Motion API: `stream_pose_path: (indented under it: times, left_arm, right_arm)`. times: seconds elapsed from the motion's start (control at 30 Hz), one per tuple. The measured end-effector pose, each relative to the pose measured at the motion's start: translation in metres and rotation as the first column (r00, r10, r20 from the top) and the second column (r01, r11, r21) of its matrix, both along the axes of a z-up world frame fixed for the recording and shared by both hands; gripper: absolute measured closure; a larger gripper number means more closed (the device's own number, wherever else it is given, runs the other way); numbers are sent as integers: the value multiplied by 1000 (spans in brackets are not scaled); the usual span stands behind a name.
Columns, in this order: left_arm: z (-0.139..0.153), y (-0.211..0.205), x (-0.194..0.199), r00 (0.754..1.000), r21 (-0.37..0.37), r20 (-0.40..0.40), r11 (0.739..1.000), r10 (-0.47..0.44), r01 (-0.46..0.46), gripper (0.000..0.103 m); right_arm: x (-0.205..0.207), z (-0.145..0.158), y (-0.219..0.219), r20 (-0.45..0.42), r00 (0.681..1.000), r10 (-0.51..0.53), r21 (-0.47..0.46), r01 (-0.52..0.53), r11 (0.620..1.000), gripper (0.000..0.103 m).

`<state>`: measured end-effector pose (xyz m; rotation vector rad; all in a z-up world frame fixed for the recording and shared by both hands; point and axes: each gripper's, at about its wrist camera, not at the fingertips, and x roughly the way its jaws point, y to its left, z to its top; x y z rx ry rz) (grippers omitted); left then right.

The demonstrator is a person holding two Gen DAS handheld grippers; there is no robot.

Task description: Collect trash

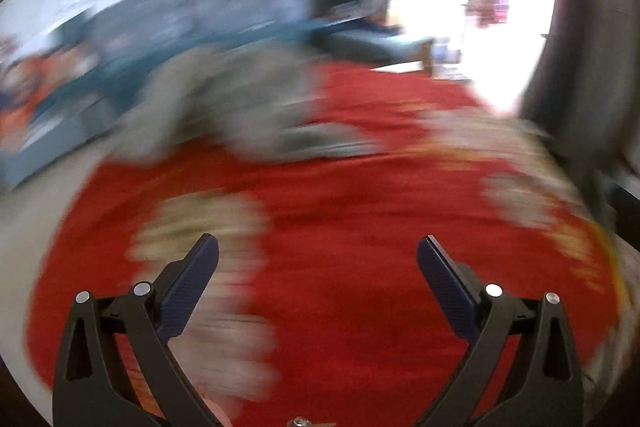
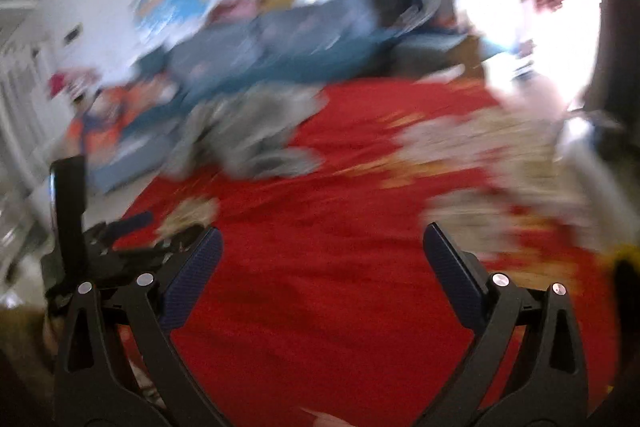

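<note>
Red carpet (image 1: 340, 227) fills both views, heavily blurred. Your left tongs (image 1: 318, 251) and right tongs (image 2: 322, 241) both stand wide apart with nothing between the pads, so by these frames nothing is collected yet. Trash is hard to pin down: pale smears on the carpet (image 1: 200, 223) just ahead of your left tongs may be litter or only carpet pattern, I cannot tell. A grey heap (image 2: 248, 135) lies farther off by the blue sofa (image 2: 288, 43). Judging from this, the whole pickup remains.
</note>
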<state>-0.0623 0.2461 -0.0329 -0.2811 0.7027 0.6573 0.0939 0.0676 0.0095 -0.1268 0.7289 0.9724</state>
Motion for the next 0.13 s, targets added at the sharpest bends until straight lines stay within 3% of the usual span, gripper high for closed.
stream_pose_path:
  times: [0.03, 0.13]
  left_arm:
    - [-11, 40, -15, 993, -16, -41, 994, 109, -110, 6]
    - [-40, 117, -42, 959, -90, -130, 960, 253, -266, 6]
  right_arm:
    - [0, -9, 29, -34, 999, 32, -40, -34, 999, 11]
    - [-7, -50, 128, -70, 992, 104, -192, -116, 975, 11]
